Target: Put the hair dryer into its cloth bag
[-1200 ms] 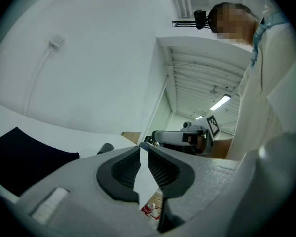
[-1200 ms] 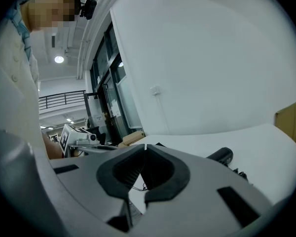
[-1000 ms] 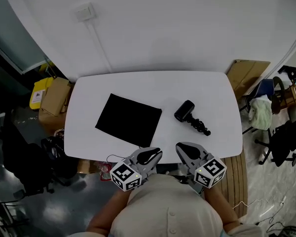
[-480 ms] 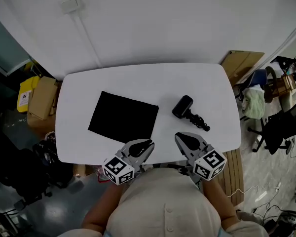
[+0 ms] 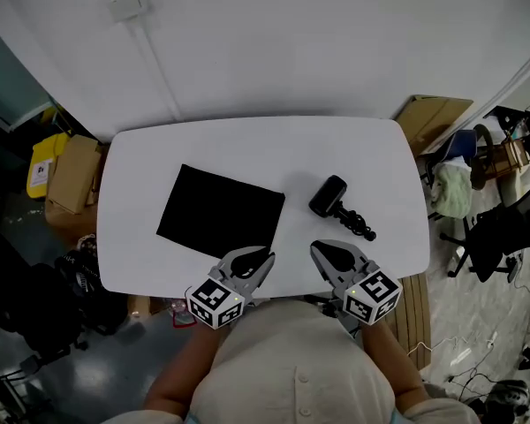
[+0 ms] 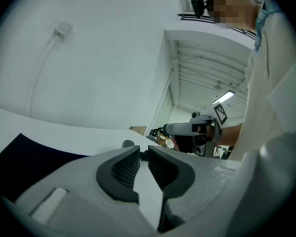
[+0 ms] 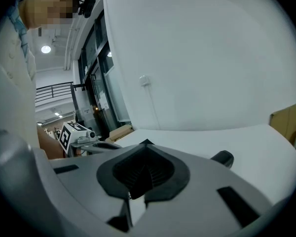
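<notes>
A black cloth bag (image 5: 221, 212) lies flat on the left half of the white table (image 5: 247, 148). The black hair dryer (image 5: 329, 196) lies to its right, with its coiled cord (image 5: 359, 226) trailing toward me. My left gripper (image 5: 258, 258) hovers shut over the near edge, just in front of the bag's near right corner. My right gripper (image 5: 322, 253) is shut too, just short of the cord. Neither holds anything. In the left gripper view the shut gripper (image 6: 143, 153) faces the bag (image 6: 34, 154); the dryer's (image 6: 128, 143) top peeks over it. The right gripper view shows shut jaws and the dryer (image 7: 223, 158).
Cardboard boxes (image 5: 71, 179) and a yellow container (image 5: 37, 173) stand on the floor left of the table. A flat carton (image 5: 437, 117), chairs and clutter (image 5: 503, 228) crowd the right side. A wall socket (image 5: 128, 1) with a cable duct sits behind the table.
Both grippers have edged forward over the table's near edge, still shut. The bag and the hair dryer lie as they did.
</notes>
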Motion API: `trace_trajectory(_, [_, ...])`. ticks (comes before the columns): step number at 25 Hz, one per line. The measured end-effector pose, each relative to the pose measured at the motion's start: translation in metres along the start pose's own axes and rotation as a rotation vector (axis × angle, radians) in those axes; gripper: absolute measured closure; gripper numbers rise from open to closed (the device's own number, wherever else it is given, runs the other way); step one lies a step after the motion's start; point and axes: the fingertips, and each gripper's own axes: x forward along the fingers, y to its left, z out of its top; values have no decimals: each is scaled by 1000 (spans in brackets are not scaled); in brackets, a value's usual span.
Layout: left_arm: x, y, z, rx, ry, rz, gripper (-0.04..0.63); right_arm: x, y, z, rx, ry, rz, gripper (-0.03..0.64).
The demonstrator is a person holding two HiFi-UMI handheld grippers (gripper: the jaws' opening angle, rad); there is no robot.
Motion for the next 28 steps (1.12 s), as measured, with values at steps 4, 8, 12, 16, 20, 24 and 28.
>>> trace_trajectory(4, [3,0,-12,-7,25,39,555,7,-1,-4,-20,26,45,597])
trace_trajectory(8, [9,-3,-37,6,98,107,498,10,-4,-9,-41,52,95,597])
trace_trajectory(12, [11,2,-56,52,154,200,426,12,-11,-11,-59,67,129,597])
trace_trajectory(16, [14,11,-72,116,220,266,423,9,-17,-16,-76,84,151,597])
trace_trajectory(20, [23,22,-91,214,349,303,423,9,-27,-24,-81,97,159,597])
trace_trajectory(24, [31,30,-106,232,456,342,423,8,-33,-34,-75,107,162,597])
trace_trajectory(28, [33,43,-125,210,552,399,422,9,-39,-39,-69,113,163,597])
